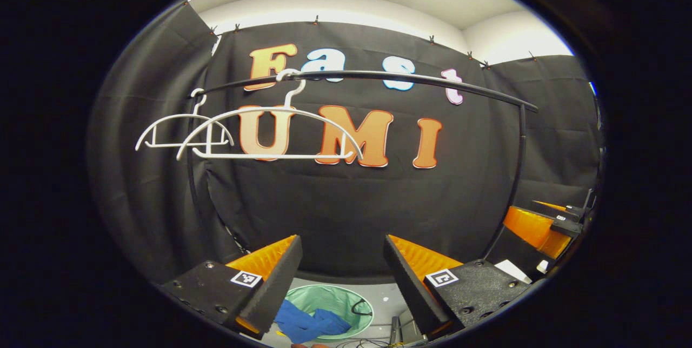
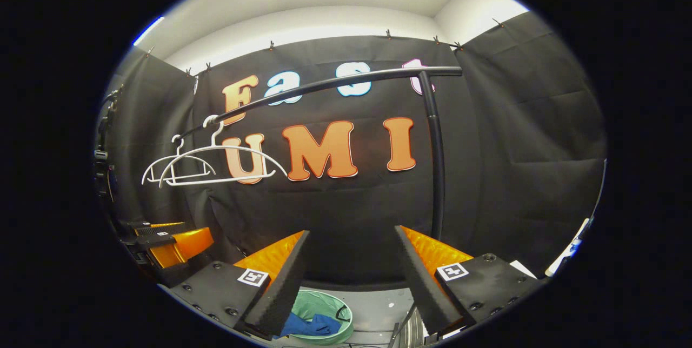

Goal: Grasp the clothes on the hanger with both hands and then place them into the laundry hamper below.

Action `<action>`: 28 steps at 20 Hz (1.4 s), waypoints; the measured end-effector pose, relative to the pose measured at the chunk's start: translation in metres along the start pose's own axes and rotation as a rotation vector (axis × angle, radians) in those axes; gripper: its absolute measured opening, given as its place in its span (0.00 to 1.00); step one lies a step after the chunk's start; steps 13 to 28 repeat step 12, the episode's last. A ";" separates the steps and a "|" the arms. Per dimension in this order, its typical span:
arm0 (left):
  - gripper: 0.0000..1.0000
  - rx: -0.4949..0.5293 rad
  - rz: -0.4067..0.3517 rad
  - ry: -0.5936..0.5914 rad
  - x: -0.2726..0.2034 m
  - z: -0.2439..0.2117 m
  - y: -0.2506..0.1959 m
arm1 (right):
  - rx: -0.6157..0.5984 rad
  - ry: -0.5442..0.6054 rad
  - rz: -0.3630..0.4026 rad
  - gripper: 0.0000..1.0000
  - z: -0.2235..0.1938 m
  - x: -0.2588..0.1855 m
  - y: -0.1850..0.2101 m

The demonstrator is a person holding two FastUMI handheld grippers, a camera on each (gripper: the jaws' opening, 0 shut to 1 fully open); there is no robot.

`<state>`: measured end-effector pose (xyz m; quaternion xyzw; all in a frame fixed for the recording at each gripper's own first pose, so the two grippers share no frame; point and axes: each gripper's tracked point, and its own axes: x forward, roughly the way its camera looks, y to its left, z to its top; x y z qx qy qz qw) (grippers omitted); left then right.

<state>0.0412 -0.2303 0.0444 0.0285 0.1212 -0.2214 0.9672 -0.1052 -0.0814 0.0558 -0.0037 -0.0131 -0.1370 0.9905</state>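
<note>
In the left gripper view we see a black clothes rail (image 1: 378,77) arching across the booth, its right upright (image 1: 520,159) dropping toward the floor. The right gripper view shows the same rail (image 2: 324,84) with its upright (image 2: 437,164) near the middle of the frame. Two white hangers hang bare at the rail's left end — the larger hanger (image 1: 270,137) nearer the middle, the smaller hanger (image 1: 181,134) just beyond it, overlapping from this angle. We find the same pair in the right gripper view, larger hanger (image 2: 227,167) in front, smaller hanger (image 2: 175,167) behind it.

Below, on the pale floor, stands the green laundry hamper (image 1: 354,300), also seen in the right gripper view (image 2: 330,305). The blue clothes (image 1: 308,323) lie inside it, bunched toward its near-left side and partly over the rim; in the right gripper view the clothes (image 2: 313,325) sit low in the hamper.

The left gripper (image 1: 343,283) is released, its fingers spread wide with nothing between them, high above the hamper. The right gripper (image 2: 351,278) is likewise released and empty. At the right edge of the left gripper view we glimpse the right gripper (image 1: 546,223); at the left edge of the right gripper view, the left gripper (image 2: 162,240).
</note>
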 end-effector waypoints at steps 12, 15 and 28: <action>0.98 -0.012 0.108 -0.127 0.001 0.025 0.034 | -0.070 -0.087 -0.130 0.88 0.037 -0.005 -0.014; 0.98 -0.012 0.108 -0.127 0.001 0.025 0.034 | -0.070 -0.087 -0.130 0.88 0.037 -0.005 -0.014; 0.98 -0.012 0.108 -0.127 0.001 0.025 0.034 | -0.070 -0.087 -0.130 0.88 0.037 -0.005 -0.014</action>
